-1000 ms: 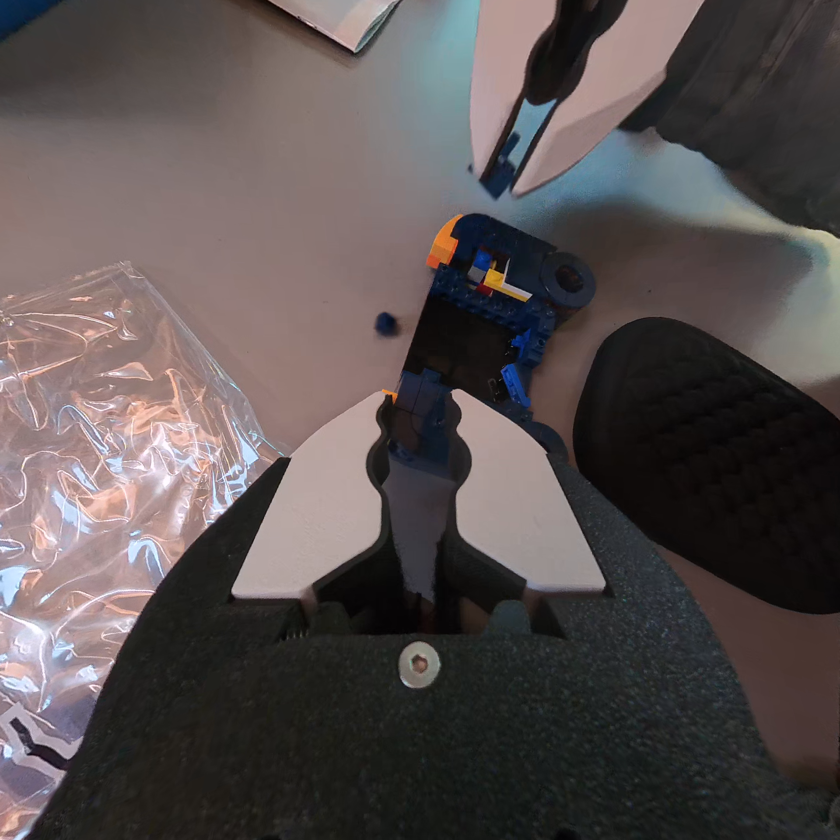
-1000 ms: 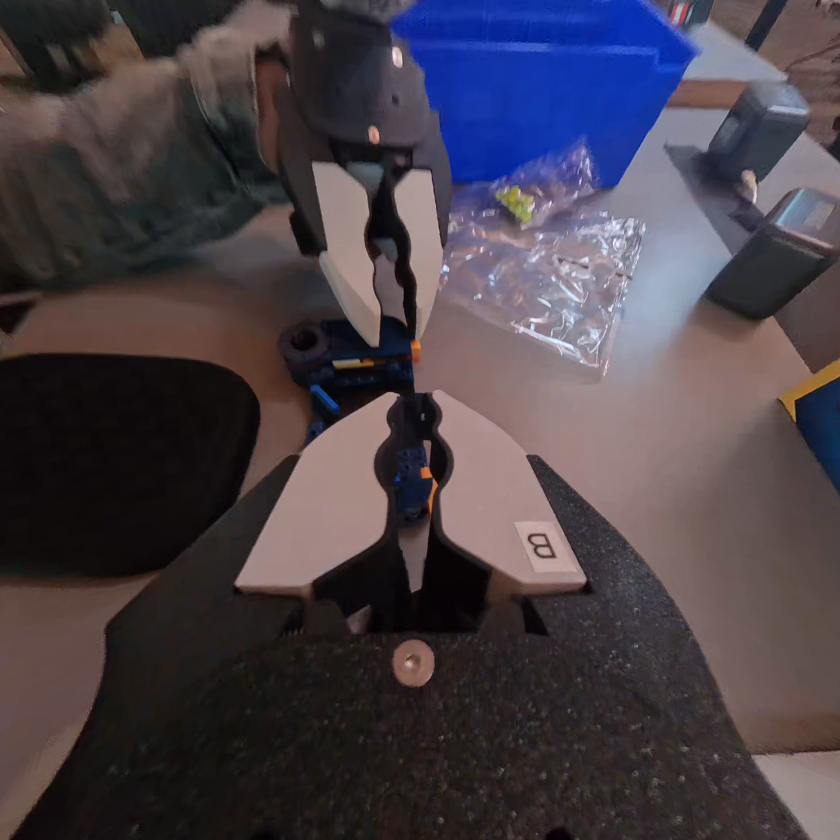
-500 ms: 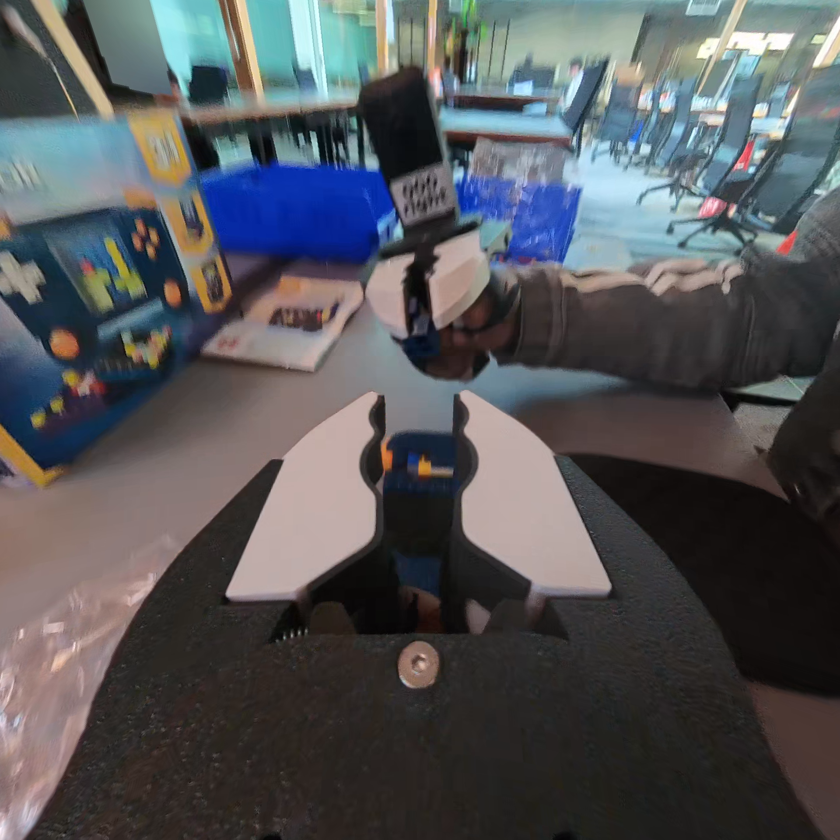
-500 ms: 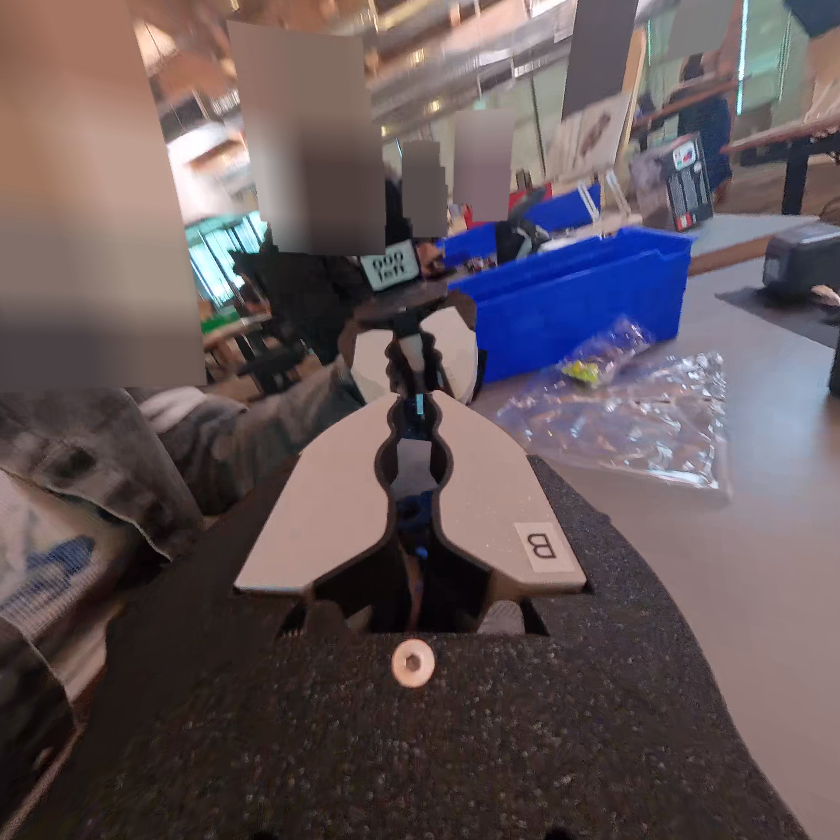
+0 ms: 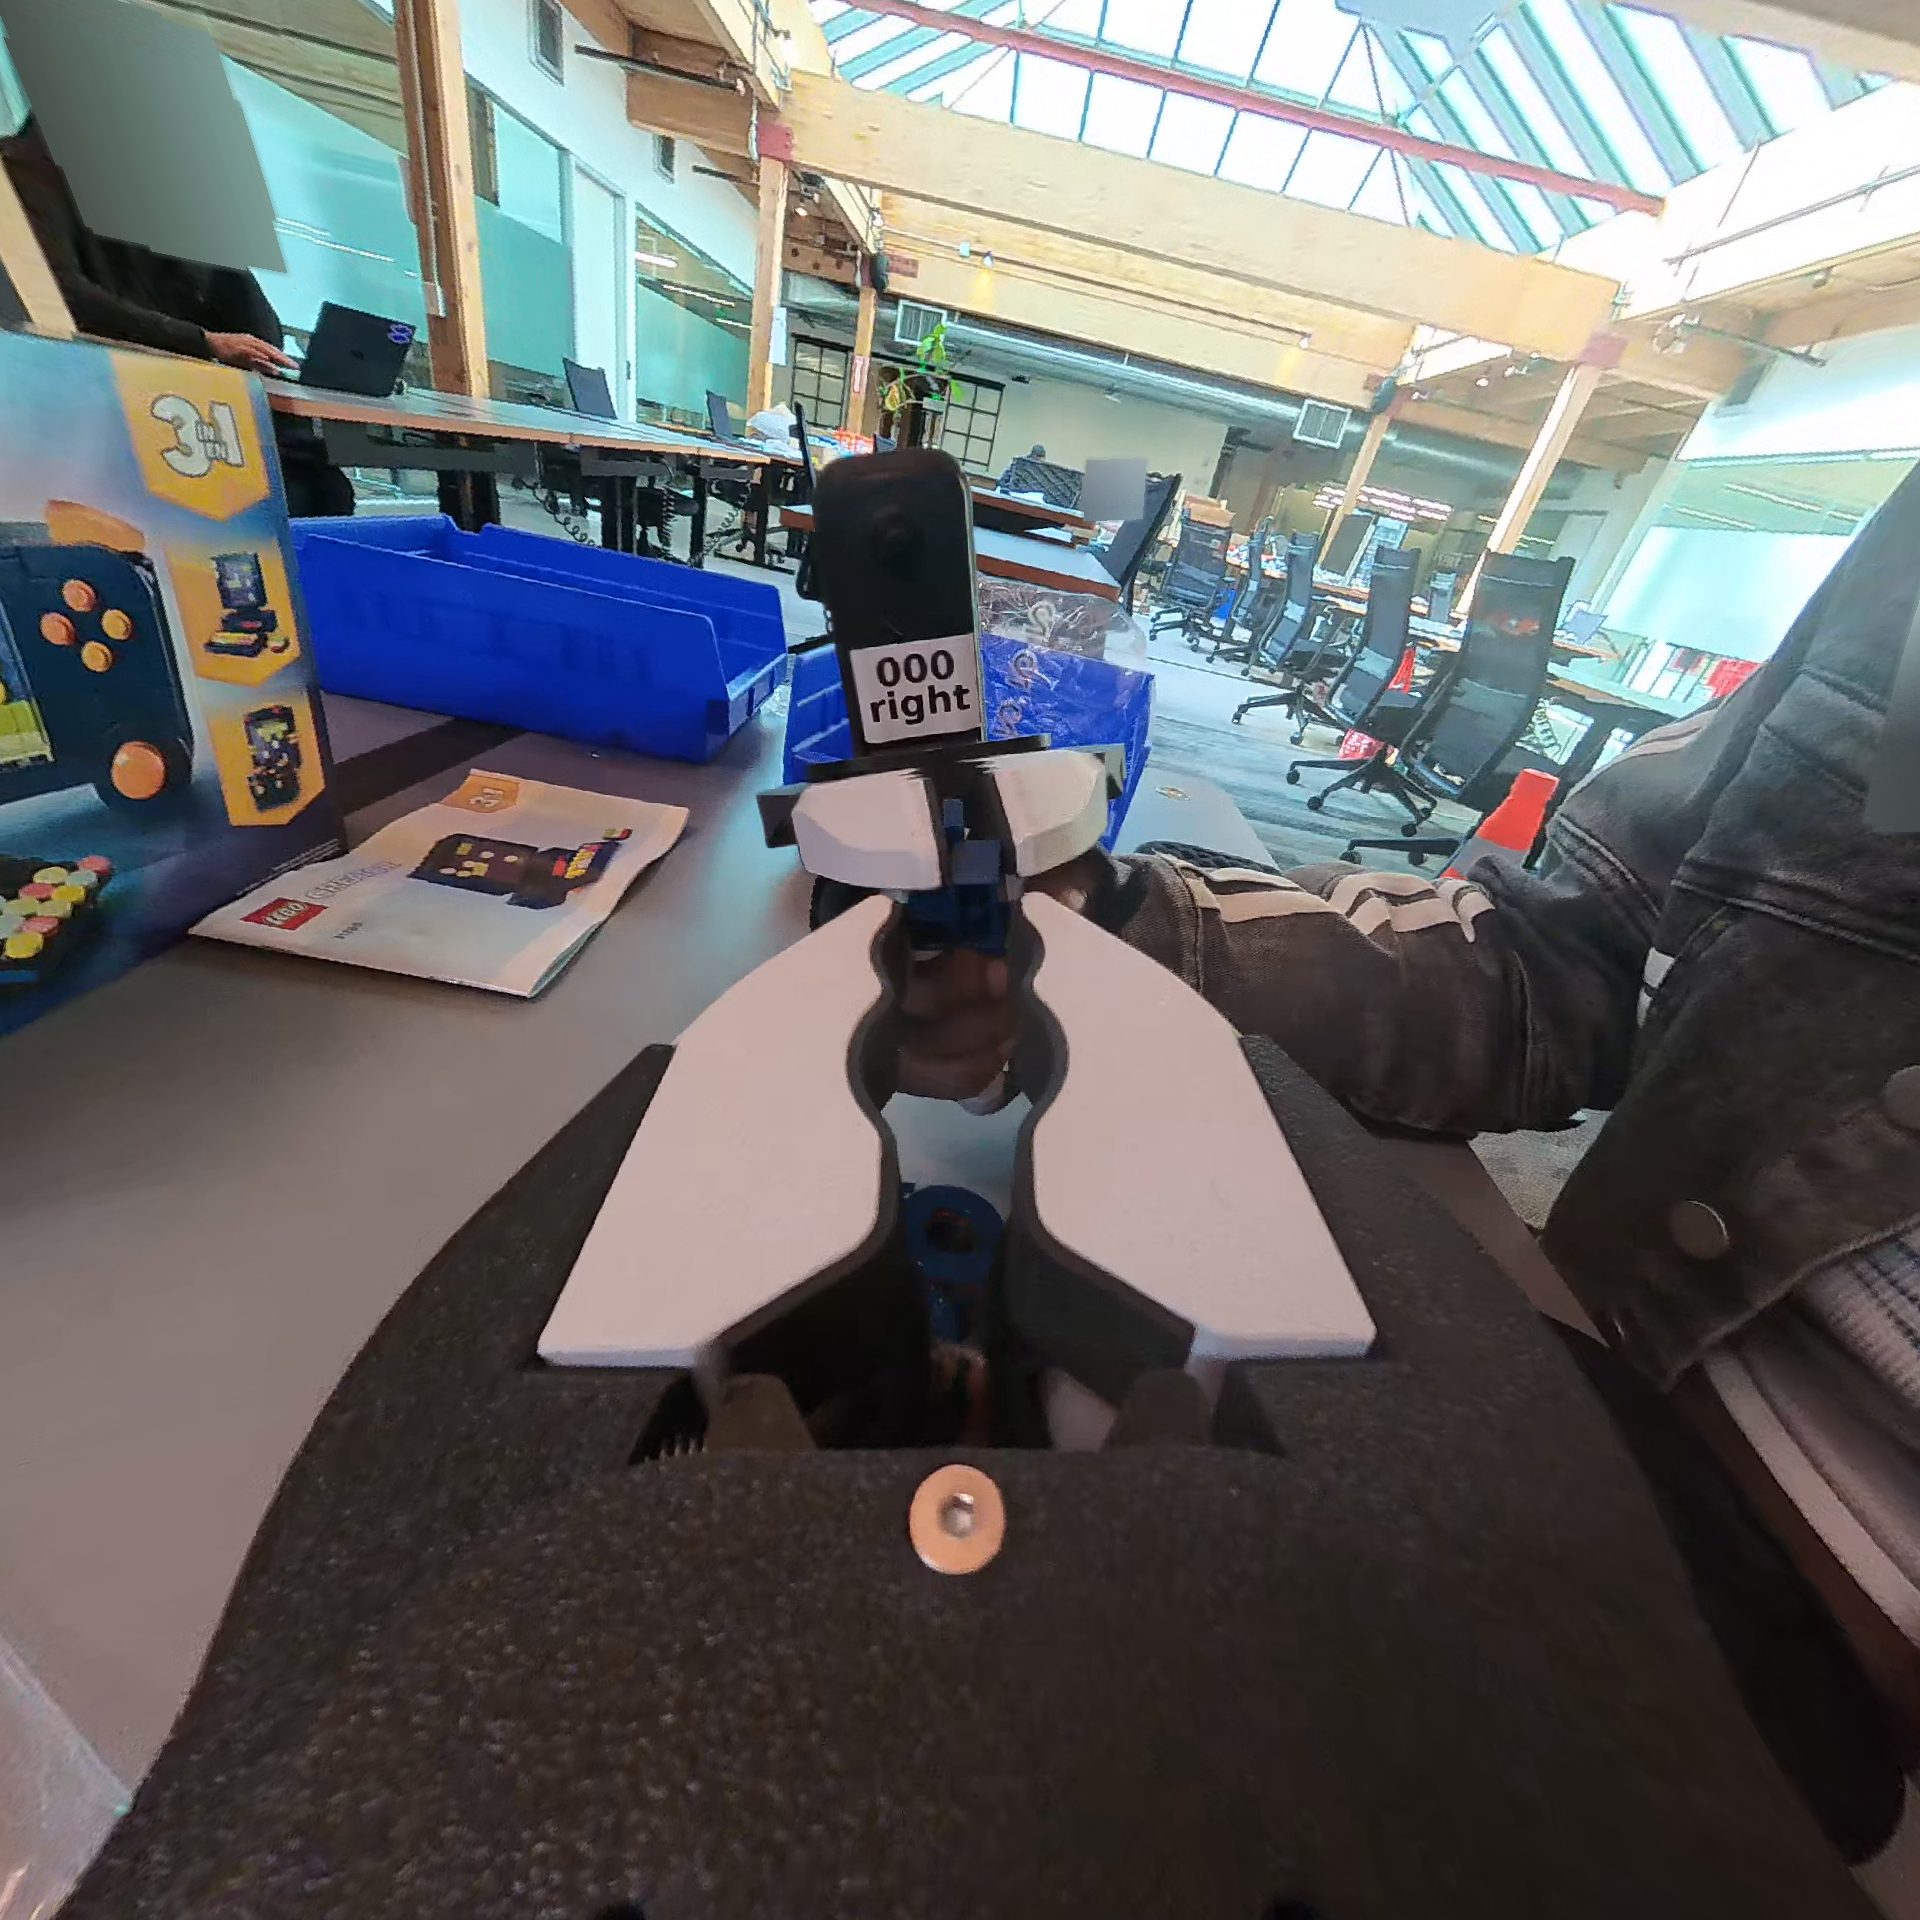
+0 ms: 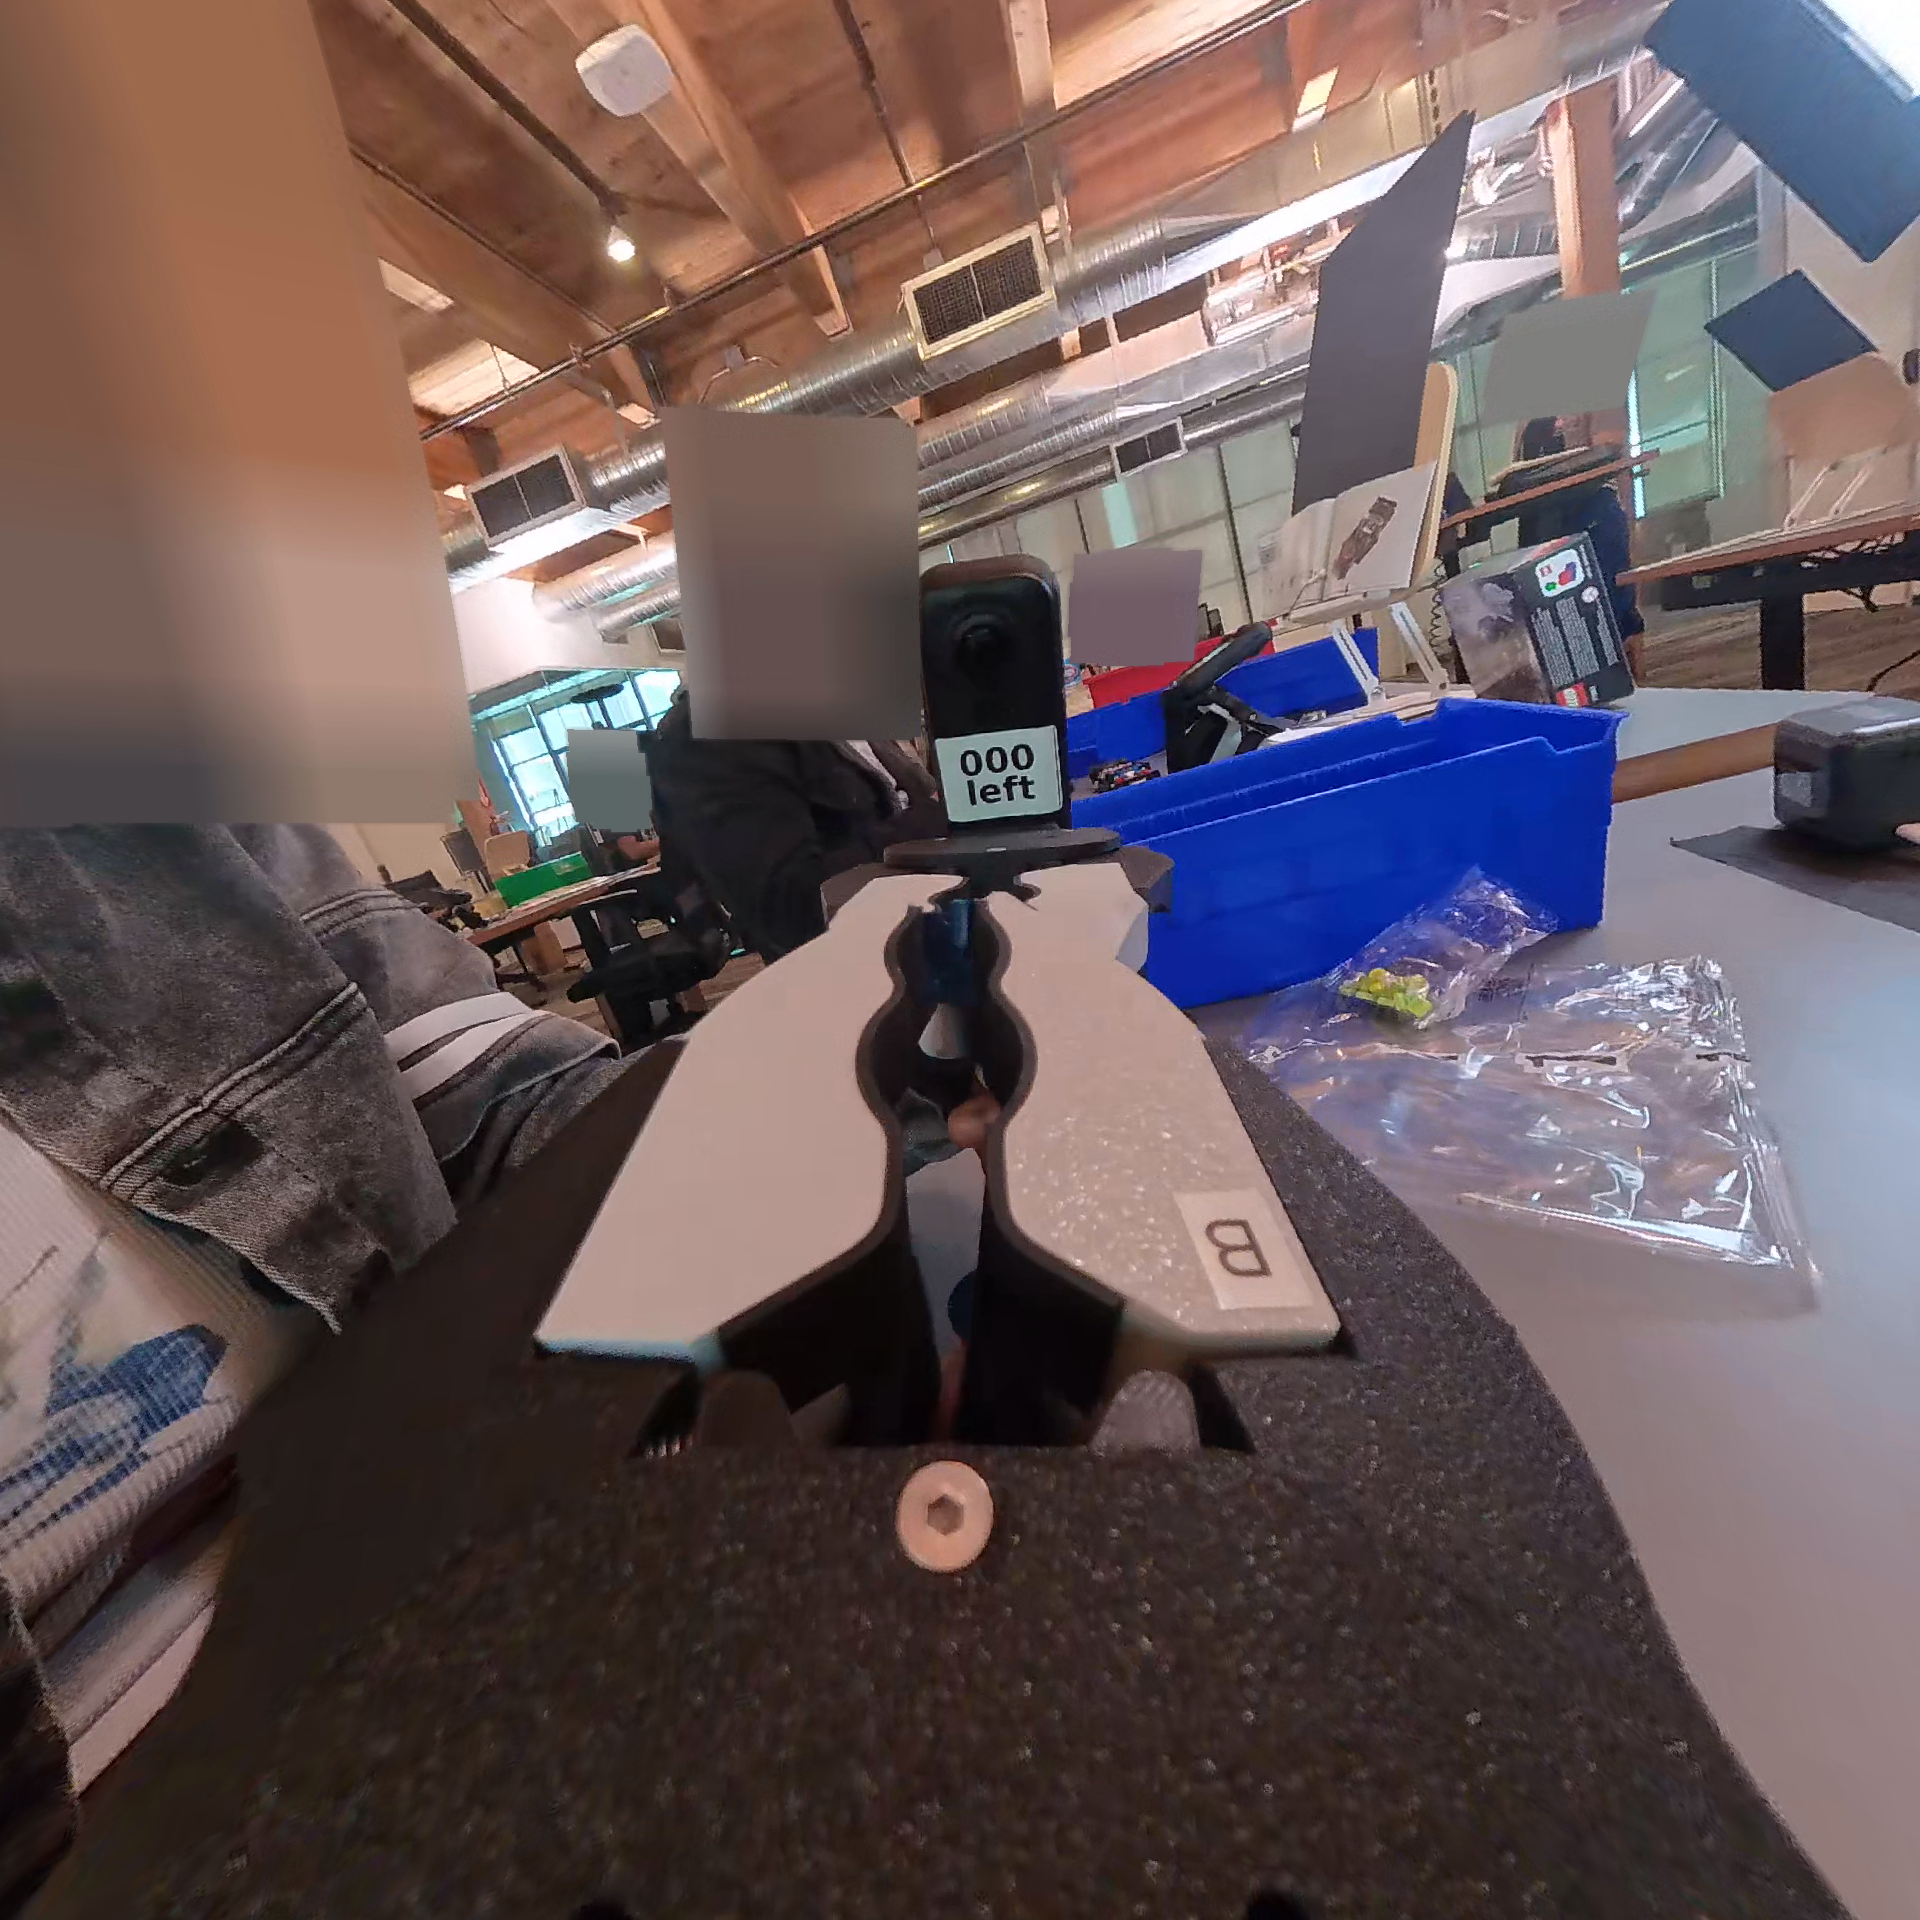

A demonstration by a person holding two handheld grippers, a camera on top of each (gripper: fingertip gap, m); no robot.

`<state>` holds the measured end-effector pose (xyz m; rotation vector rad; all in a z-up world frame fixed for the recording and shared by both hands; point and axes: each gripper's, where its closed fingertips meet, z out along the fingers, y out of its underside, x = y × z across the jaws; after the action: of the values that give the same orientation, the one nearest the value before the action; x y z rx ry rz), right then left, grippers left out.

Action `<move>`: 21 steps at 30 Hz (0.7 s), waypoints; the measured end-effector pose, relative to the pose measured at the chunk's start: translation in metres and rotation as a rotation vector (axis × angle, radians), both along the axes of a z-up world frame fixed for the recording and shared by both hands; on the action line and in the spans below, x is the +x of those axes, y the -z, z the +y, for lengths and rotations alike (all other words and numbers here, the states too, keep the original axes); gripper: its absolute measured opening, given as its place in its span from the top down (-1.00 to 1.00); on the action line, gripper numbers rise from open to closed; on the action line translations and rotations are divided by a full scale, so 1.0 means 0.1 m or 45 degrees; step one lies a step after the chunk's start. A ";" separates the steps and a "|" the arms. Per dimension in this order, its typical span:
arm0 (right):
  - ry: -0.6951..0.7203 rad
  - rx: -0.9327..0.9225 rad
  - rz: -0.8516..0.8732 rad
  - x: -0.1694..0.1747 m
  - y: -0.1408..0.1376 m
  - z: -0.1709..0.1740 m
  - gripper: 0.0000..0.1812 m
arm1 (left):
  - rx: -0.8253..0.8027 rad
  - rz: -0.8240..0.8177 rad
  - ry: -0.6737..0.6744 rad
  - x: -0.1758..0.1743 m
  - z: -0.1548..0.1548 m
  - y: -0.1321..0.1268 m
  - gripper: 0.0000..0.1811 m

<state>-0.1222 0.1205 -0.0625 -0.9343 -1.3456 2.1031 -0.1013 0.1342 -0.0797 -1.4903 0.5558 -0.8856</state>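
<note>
Both grippers are raised above the grey table (image 5: pixel 312 1122) and face each other tip to tip. My left gripper (image 5: pixel 956 916) is shut on a dark blue brick model (image 5: pixel 951 1231), which mostly hangs hidden between and below its white fingers. My right gripper (image 5: pixel 961 844) faces it, shut on a small blue brick piece (image 5: pixel 971 862) that meets the model at the tips. In the right wrist view, my right gripper (image 6: pixel 966 912) holds that blue piece (image 6: pixel 951 951), and the left gripper's camera (image 6: pixel 992 665) rises just behind.
A toy box (image 5: pixel 125 665) and an instruction booklet (image 5: pixel 457 883) lie at the left, with blue bins (image 5: pixel 540 644) behind. A clear plastic bag (image 6: pixel 1538 1101), a blue bin (image 6: pixel 1351 831) and a black device (image 6: pixel 1849 769) sit beside the right gripper. A person's jacket sleeve (image 5: pixel 1455 997) reaches in. My left and right fingertips are right by each other.
The left gripper lifted the blue model off the table. Both grippers tilted up from looking down to level and closed in until their tips meet.
</note>
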 end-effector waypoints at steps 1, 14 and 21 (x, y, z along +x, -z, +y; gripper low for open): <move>-0.003 -0.010 -0.003 0.00 0.01 0.00 0.91 | -0.005 0.002 0.000 0.00 0.00 0.02 0.82; 0.021 -0.014 -0.122 -0.04 0.20 0.05 0.91 | -0.049 -0.047 0.038 -0.05 0.04 0.19 0.82; -0.013 -0.034 -0.188 -0.06 0.30 0.05 0.90 | -0.092 -0.040 0.064 -0.07 0.03 0.30 0.82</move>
<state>-0.1282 0.1256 -0.0925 -1.1148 -1.3990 2.0994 -0.1087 0.1375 -0.1093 -1.5304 0.5454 -0.9753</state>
